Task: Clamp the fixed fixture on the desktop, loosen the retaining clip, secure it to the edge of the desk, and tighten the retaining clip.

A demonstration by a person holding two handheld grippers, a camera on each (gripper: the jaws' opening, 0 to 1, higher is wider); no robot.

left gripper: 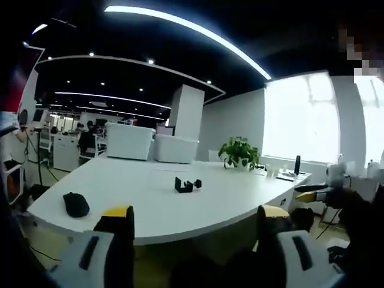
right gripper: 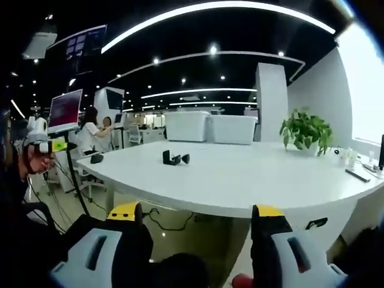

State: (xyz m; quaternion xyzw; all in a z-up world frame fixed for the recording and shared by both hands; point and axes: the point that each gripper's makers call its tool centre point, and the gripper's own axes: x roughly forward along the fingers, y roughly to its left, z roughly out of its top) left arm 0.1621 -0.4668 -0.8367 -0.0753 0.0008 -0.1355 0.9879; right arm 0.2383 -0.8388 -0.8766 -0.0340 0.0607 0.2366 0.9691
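1. On the white desk (left gripper: 156, 198), well back from its near edge, sits the small black clamp (left gripper: 188, 185); it rests alone on the bare top, touched by nothing.
2. Left of the clamp in the left gripper view, near the desk's curved left end, lies a dark cap (left gripper: 76, 204), well apart from it.
3. Toward the far side of the desk stand two white bins (left gripper: 150, 144) side by side, and a potted plant (left gripper: 239, 152) stands to their right near the bright window.
4. Left gripper (left gripper: 198, 219): its yellow-tipped jaws are spread wide, holding nothing, and they are short of the desk's near edge.
5. Right gripper (right gripper: 198, 213): its jaws are likewise wide apart and empty, below and in front of the desk edge.
6. From the right gripper view the clamp (right gripper: 175, 158) shows on the left part of the desk, with the cap (right gripper: 96, 158) farther left at the desk's end, the bins (right gripper: 210, 128) behind, and the plant (right gripper: 306, 130) to the right.
7. Beyond the desk's left end, people sit at a monitor (right gripper: 65, 110).
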